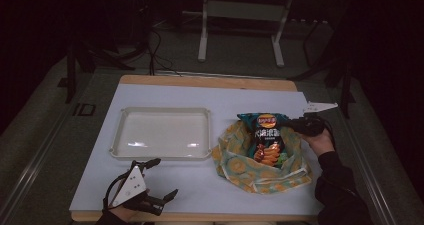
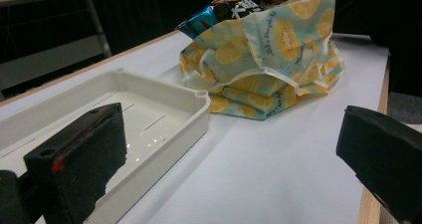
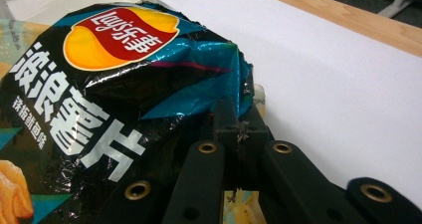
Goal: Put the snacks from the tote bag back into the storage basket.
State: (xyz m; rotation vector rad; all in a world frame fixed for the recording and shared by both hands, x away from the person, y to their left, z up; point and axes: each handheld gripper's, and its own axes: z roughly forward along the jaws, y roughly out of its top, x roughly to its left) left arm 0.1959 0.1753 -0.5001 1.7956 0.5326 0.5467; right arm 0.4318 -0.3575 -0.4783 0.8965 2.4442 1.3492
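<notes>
Pinching the chip bag's [image 3: 124, 84] corner with our right claw [image 3: 238, 127], we judged a hard tug might tear it from the cloth bag [image 1: 260, 172].

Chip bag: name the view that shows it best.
Right gripper view: the chip bag is close, its logo readable, the right hand-held gripper shut on its edge. High view shows it small inside the cloth bag; left gripper view, just its top.
</notes>
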